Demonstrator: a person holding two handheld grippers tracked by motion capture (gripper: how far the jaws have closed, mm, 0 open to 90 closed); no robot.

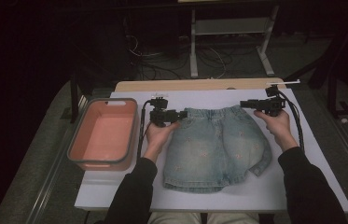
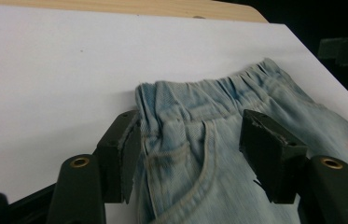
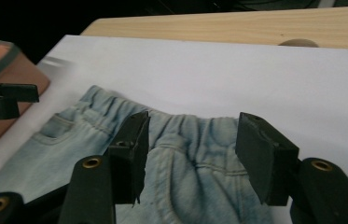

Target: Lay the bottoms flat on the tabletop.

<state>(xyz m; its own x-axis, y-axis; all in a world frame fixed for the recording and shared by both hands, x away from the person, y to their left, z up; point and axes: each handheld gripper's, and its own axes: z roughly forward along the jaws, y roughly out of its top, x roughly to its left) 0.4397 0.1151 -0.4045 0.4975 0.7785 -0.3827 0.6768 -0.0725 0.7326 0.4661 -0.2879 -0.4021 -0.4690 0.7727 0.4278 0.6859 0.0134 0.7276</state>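
Denim shorts (image 1: 218,147) lie flat at counter (image 1: 302,186) centre, waistband toward 12 o'clock. Left tool (image 2: 188,154) and right tool (image 3: 190,149) stand released, each astride a waistband corner, pads clear of fabric. Risk: a careless pad could snag the elastic and rumple the spread cloth toward the pink bin (image 1: 104,135) at 9 o'clock.
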